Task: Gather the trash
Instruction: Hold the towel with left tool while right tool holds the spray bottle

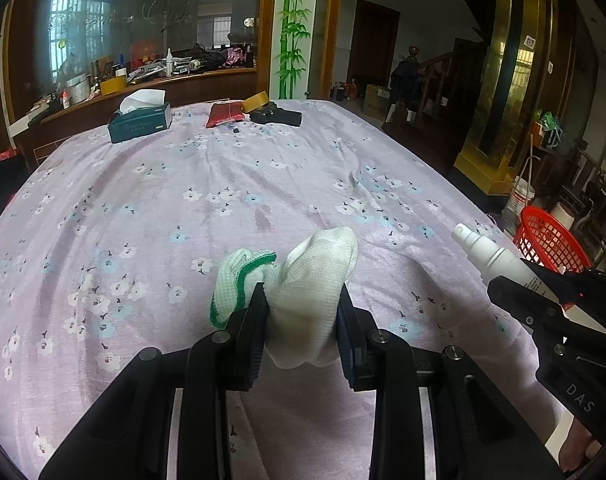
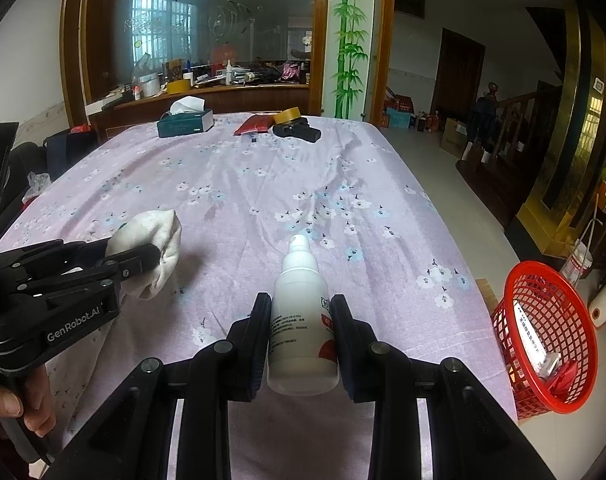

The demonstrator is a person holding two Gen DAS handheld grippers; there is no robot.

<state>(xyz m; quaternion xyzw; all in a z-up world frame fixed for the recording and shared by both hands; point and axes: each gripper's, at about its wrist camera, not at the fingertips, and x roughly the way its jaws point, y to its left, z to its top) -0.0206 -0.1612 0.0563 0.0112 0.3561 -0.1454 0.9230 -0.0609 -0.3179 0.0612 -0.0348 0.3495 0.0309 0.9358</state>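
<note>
My left gripper [image 1: 302, 292] is shut on a white knitted glove with a green cuff [image 1: 311, 276], held just above the purple floral tablecloth [image 1: 223, 208]; the same glove [image 2: 159, 240] shows at the left in the right wrist view. A white spray bottle [image 2: 301, 312] stands between the pads of my right gripper [image 2: 301, 300], which is shut on it, nozzle pointing away. In the left wrist view that bottle [image 1: 491, 256] pokes in from the right. A red mesh basket [image 2: 543, 340] sits on the floor off the table's right edge, with packets inside.
At the table's far end lie a dark tissue box [image 1: 141, 120], a red pouch [image 1: 225, 114], a tape roll [image 1: 255, 101] and a black device [image 1: 279, 116]. A cluttered wooden counter [image 1: 143, 80] stands behind. A paper towel roll [image 2: 605, 304] and a bucket [image 1: 521, 196] stand near the basket.
</note>
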